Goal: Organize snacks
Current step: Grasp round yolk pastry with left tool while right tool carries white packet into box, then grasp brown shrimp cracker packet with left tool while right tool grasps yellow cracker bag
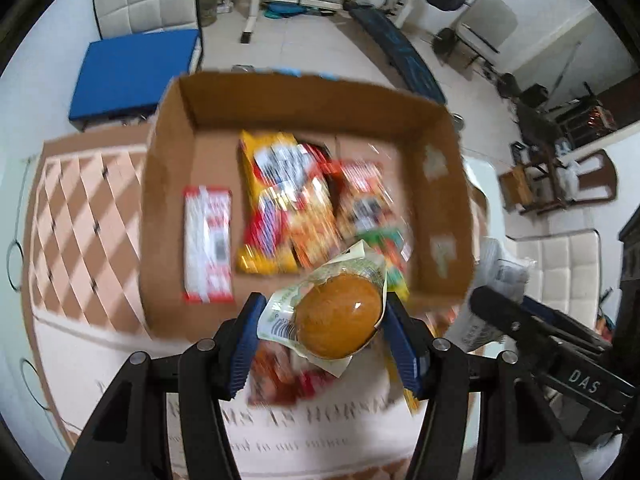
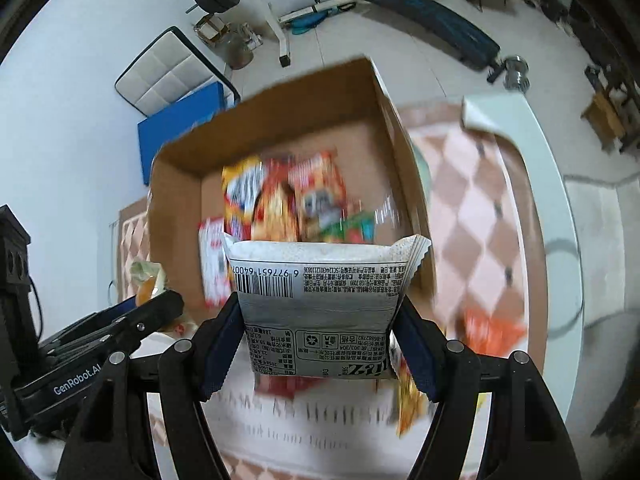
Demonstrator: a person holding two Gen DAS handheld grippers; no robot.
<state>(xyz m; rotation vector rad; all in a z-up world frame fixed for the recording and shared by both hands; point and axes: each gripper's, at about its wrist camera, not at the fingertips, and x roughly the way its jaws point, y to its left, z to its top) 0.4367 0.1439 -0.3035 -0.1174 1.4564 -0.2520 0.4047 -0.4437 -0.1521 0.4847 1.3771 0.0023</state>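
Observation:
My left gripper [image 1: 322, 322] is shut on a clear packet holding a round orange bun [image 1: 338, 314], raised near the front wall of an open cardboard box [image 1: 168, 200]. In the box lie a red-and-white packet [image 1: 208, 240], a yellow bag [image 1: 272, 168] and several orange and red snack packs [image 1: 312, 224]. My right gripper [image 2: 320, 322] is shut on a grey-white wrapped packet with a barcode [image 2: 320, 300], held above the table in front of the same box [image 2: 176, 216]. The left gripper [image 2: 160, 308] with its bun packet shows at the left of the right wrist view.
The box stands on a table with a pink diamond-patterned cloth [image 1: 80, 216]. Loose snack packs lie on the cloth under the grippers [image 2: 492, 330]. A white tray or table edge [image 2: 528, 168] runs at the right. Padded chairs, a blue cushion [image 1: 128, 72] and exercise gear stand beyond.

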